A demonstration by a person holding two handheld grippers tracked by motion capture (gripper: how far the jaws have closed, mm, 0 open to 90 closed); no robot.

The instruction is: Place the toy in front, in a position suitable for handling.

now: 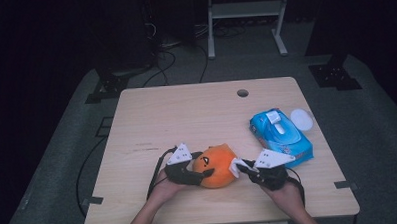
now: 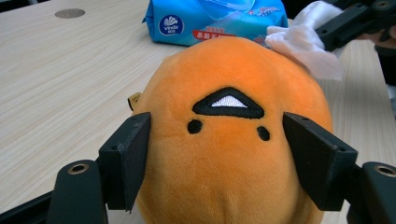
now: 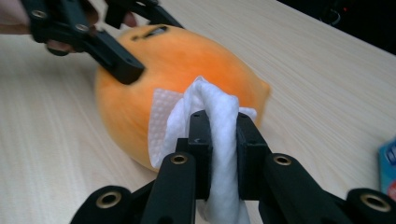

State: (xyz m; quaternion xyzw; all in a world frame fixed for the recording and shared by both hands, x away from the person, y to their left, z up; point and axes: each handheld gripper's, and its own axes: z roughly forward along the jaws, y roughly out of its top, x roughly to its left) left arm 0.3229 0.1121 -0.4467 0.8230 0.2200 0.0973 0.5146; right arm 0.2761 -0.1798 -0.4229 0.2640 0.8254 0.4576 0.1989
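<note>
Plush, round orange toy (image 1: 216, 166) with stitched face, sits at table's (image 1: 186, 112) near edge, left gripper (image 2: 219, 154) pressing its sides. Right gripper (image 3: 219, 140) pinches white wet wipe (image 3: 205, 116) against it. We judge loose bracing lets it roll while wiping.

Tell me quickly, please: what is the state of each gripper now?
Left gripper: jaws on both sides of the orange plush toy, pressing on it.
Right gripper: shut on a white wipe, which touches the toy.
</note>
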